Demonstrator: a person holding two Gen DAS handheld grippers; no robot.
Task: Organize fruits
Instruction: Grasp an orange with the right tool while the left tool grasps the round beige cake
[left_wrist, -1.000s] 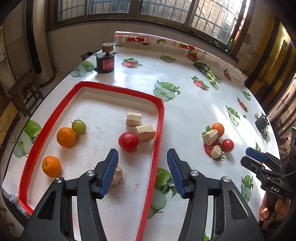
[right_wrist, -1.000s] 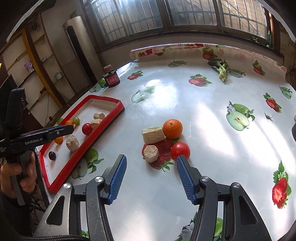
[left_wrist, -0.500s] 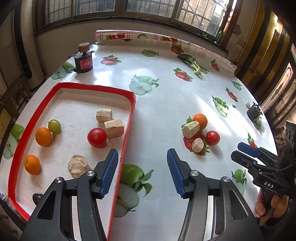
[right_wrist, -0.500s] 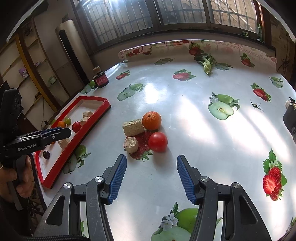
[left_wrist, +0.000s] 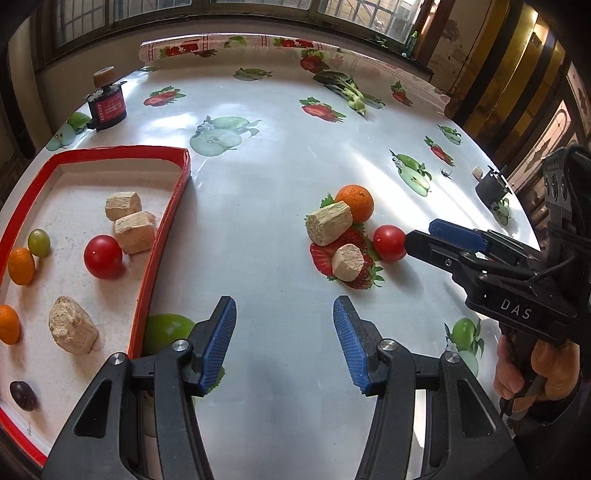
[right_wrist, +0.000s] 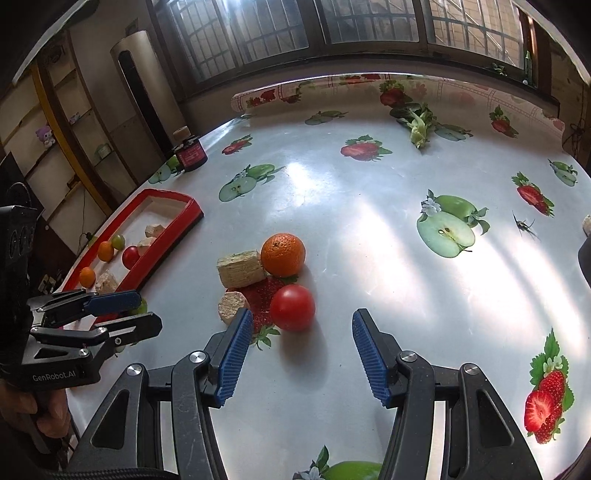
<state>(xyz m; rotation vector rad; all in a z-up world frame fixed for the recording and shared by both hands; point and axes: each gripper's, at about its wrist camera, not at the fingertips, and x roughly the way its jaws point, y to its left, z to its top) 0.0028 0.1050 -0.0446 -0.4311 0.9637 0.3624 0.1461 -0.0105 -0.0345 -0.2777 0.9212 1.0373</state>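
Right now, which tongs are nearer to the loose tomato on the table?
Right. The right tongs stand open just short of the tomato, not touching it. The left tongs are open and empty, farther back between the red tray and the loose pile.

There were two tomatoes, one in the red tray (left_wrist: 162, 229) at nine o'clock (left_wrist: 102, 257) and one on the table (left_wrist: 388, 243). Oranges numbered three (left_wrist: 354, 202) (left_wrist: 21, 260) (left_wrist: 8, 324), beige chunks five (left_wrist: 328, 223), with one green grape (left_wrist: 39, 242) and one dark grape (left_wrist: 23, 395).
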